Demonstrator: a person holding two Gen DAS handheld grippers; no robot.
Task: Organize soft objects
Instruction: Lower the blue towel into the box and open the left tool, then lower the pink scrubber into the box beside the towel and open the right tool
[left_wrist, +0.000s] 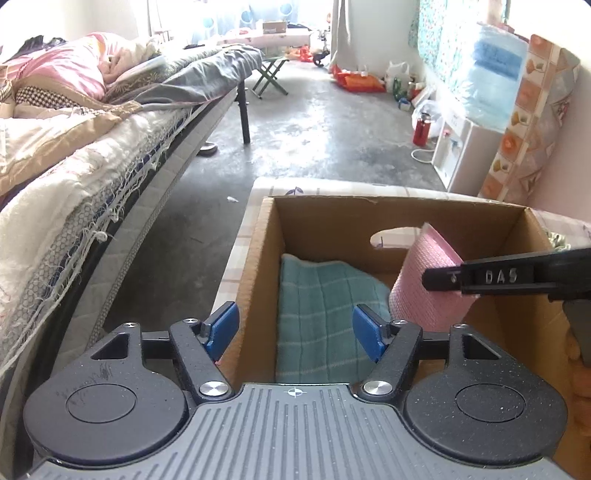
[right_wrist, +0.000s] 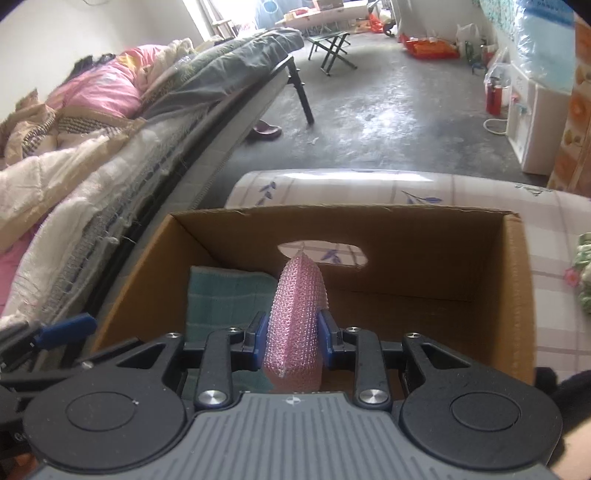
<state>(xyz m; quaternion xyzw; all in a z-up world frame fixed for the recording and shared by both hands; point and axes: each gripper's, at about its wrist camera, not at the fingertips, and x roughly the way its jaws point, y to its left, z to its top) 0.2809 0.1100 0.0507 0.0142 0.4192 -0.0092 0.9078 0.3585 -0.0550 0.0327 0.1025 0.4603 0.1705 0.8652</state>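
One cloth packed, second one going in

The green checked towel (left_wrist: 325, 314) already lies flat on the floor of the cardboard box (right_wrist: 517, 295), left side. The right gripper (right_wrist: 291, 339) has its blue pads squeezed tight on a folded pink textured cloth (right_wrist: 295, 317), held upright on edge inside the box, just beside the towel and apparently not set down yet. The left gripper (left_wrist: 295, 328) hangs at the near-left corner of the box, fingers spread wide, holding nothing. Something floral and soft (right_wrist: 581, 273) sits on the table right of the box (probably next, though I can't tell what it is).
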